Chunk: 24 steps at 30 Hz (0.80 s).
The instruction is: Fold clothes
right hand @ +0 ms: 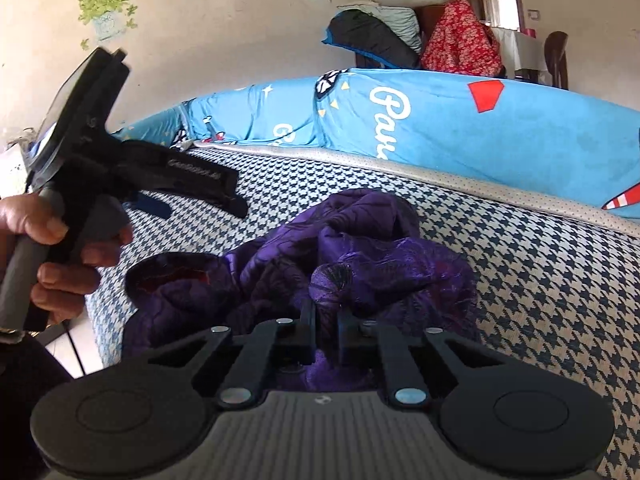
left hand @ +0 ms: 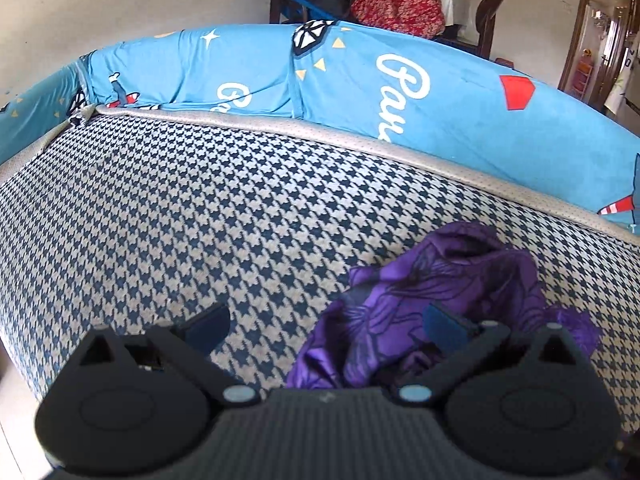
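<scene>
A crumpled purple garment (right hand: 360, 248) with a dark flower print lies in a heap on the blue-and-white houndstooth cushion (right hand: 540, 280). My right gripper (right hand: 326, 322) sits low at the heap's near side, its jaws nearly together with a fold of purple cloth pinched between them. In the left wrist view my left gripper (left hand: 326, 322) stands wide open above the cushion, its right finger (left hand: 444, 326) over the garment's (left hand: 452, 280) left edge and nothing between the pads. The right wrist view shows a hand (right hand: 60, 248) holding that left gripper (right hand: 198, 208) just left of the heap.
A bright blue printed cover (left hand: 360, 92) runs along the back behind grey piping (left hand: 320, 136). Beyond it, chairs hold piled clothes, one red-patterned (right hand: 460, 44). The cushion's left edge drops to a pale floor (right hand: 76, 344). Bare houndstooth (left hand: 160, 220) spreads left of the garment.
</scene>
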Each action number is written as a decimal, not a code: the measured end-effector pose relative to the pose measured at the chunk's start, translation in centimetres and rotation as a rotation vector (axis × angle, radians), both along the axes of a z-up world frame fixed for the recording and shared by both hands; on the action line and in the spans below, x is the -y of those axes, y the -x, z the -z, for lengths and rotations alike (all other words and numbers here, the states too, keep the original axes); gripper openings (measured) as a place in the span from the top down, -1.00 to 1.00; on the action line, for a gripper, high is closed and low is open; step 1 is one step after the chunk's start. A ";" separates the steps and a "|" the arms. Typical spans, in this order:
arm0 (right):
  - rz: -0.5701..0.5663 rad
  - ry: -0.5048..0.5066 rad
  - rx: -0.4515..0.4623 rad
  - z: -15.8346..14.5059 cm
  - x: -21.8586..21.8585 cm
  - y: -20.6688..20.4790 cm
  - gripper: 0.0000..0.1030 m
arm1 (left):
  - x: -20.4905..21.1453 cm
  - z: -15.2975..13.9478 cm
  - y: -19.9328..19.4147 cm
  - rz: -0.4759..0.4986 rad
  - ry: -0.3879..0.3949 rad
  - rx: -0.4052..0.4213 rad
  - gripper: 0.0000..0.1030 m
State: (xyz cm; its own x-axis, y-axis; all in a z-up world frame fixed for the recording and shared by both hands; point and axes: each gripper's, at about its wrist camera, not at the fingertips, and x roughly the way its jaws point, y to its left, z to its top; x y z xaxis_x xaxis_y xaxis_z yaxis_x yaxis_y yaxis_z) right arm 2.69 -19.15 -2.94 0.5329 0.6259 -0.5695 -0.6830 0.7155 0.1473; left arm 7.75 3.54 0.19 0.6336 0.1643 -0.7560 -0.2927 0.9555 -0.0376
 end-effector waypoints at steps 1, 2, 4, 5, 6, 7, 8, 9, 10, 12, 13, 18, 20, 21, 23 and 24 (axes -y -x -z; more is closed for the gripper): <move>-0.026 0.002 -0.003 0.1 -0.2 0.5 0.79 | 0.4 -0.1 -0.1 0.009 0.002 0.002 -1.00; -0.050 0.010 -0.003 0.3 -0.5 0.9 0.79 | 0.9 0.0 -0.4 0.018 0.010 0.003 -1.00; -0.098 0.028 -0.005 0.6 -1.1 1.8 0.79 | 1.7 0.1 -0.8 0.032 0.025 0.005 -1.00; -0.119 0.034 -0.008 0.8 -1.4 2.2 0.79 | 2.3 0.3 -1.0 0.037 0.034 0.005 -1.00; -0.138 0.040 -0.011 1.0 -1.6 2.6 0.79 | 2.7 0.4 -1.3 0.043 0.040 0.002 -1.00; -0.159 0.047 -0.013 1.2 -1.8 3.0 0.79 | 3.1 0.5 -1.5 0.049 0.046 0.000 -1.00; -0.181 0.056 -0.015 1.3 -2.0 3.4 0.79 | 3.6 0.7 -1.7 0.057 0.050 -0.003 -1.00; -0.201 0.063 -0.016 1.5 -2.2 3.7 0.79 | 4.1 0.8 -1.9 0.065 0.054 -0.006 -1.00; -0.218 0.068 -0.020 1.6 -2.3 4.0 0.79 | 4.6 1.0 -2.1 0.071 0.056 -0.008 -1.00; -0.251 0.077 -0.028 1.9 -2.5 4.6 0.79 | 5.3 1.4 -2.6 0.079 0.048 -0.018 -1.00; -0.261 0.083 -0.024 2.0 -2.5 4.7 0.79 | 5.5 1.7 -2.9 0.084 0.042 -0.024 -1.00; -0.279 0.084 -0.002 1.4 -1.8 5.0 0.74 | 5.2 4.0 -4.1 0.028 0.031 -0.129 -1.00; -0.256 0.045 0.016 0.3 -0.7 4.5 0.72 | 4.2 5.2 -4.1 -0.016 0.025 -0.192 -1.00; -0.238 0.026 0.024 -0.3 0.0 4.2 0.72 | 3.5 5.7 -4.1 -0.029 0.029 -0.211 -1.00; -0.196 -0.013 0.033 -1.3 1.3 3.4 0.69 | 2.4 6.5 -4.0 -0.048 0.021 -0.245 -1.00; -0.171 -0.029 0.037 -1.7 1.9 3.0 0.67 | 2.0 6.9 -4.0 -0.054 0.008 -0.261 -1.00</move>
State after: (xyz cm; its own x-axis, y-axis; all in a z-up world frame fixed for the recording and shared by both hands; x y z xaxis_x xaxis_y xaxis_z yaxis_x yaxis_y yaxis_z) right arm -0.27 -21.04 -1.21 0.4374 0.7254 -0.5314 -0.7999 0.5839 0.1387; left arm 11.73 1.51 -6.69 0.4078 0.1860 -0.8939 -0.3440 0.9382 0.0382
